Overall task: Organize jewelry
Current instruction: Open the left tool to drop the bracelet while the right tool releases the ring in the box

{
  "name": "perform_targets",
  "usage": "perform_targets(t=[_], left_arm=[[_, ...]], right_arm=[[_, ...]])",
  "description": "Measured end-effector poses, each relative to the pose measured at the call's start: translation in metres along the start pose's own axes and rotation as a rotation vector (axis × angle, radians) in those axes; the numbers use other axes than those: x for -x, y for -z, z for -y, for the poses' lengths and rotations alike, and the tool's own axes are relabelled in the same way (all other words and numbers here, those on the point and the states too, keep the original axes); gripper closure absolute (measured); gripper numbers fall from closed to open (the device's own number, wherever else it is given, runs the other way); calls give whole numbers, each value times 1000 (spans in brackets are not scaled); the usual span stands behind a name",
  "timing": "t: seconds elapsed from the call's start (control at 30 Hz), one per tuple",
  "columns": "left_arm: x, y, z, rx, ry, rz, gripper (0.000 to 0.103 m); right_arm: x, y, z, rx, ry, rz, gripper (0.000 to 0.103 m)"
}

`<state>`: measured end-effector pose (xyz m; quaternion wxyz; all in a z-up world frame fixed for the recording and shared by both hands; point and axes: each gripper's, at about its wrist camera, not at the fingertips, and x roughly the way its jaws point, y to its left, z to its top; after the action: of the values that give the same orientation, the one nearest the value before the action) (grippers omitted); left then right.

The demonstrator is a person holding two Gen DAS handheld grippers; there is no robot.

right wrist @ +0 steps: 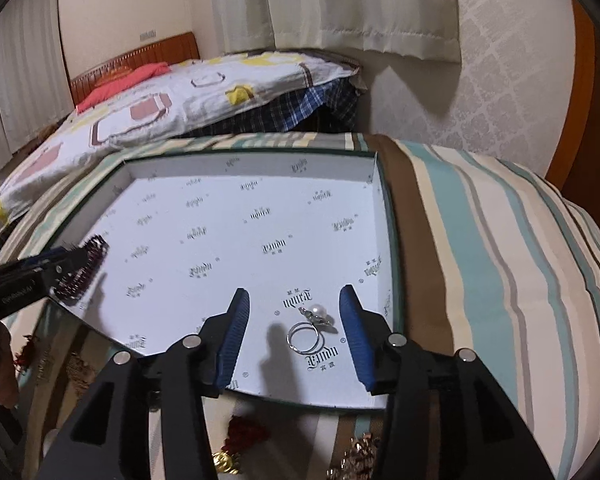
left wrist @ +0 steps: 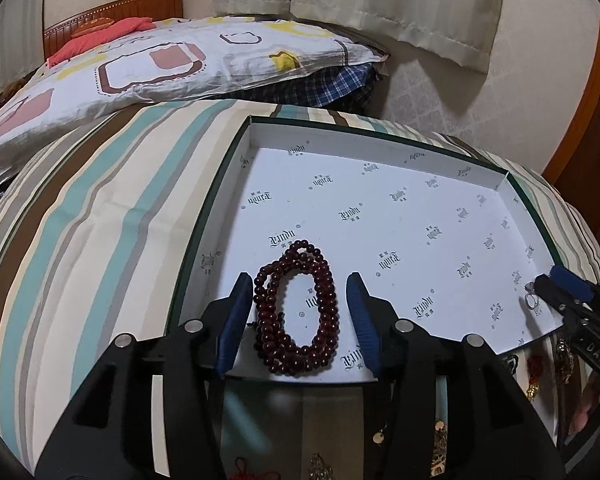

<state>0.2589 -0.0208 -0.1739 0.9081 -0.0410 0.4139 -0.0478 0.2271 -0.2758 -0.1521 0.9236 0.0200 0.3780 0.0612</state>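
Note:
A shallow white printed box (left wrist: 380, 208) lies on the striped bedcover; it also shows in the right wrist view (right wrist: 228, 216). A dark red bead bracelet (left wrist: 298, 308) lies in the box's near left corner, between the open fingers of my left gripper (left wrist: 300, 312), untouched; it also shows in the right wrist view (right wrist: 82, 276). A silver ring with a pearl (right wrist: 310, 330) lies in the box's near right part, between the open fingers of my right gripper (right wrist: 294, 332). It shows small in the left wrist view (left wrist: 532, 300) beside the right gripper (left wrist: 556, 284).
Loose jewelry lies on the bedcover in front of the box: red tassel pieces (right wrist: 244, 436), gold pieces (right wrist: 356, 456), more at the left wrist view's bottom (left wrist: 440, 436). A patterned pillow (left wrist: 140, 68) and curtains (left wrist: 360, 0) are behind. A wooden door (left wrist: 596, 160) stands right.

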Motion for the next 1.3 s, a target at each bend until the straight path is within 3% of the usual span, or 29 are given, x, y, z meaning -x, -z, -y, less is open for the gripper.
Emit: perform_targets(t=[0.27,0.63,1.0,1.3], left_arm=[[41,13,5,8,-7,79,51],[95,63,0,7,-28,122,45],[118,113,-6,21,-47,136,37],[121,125,-3,17,-50,136,33]], right_arm=[[41,12,-9,-17,8,65,54],[81,67,-40,-19,5,76,50],[84,105,-61,7,14,59,35],[78,114,-69,28,33,18,29]])
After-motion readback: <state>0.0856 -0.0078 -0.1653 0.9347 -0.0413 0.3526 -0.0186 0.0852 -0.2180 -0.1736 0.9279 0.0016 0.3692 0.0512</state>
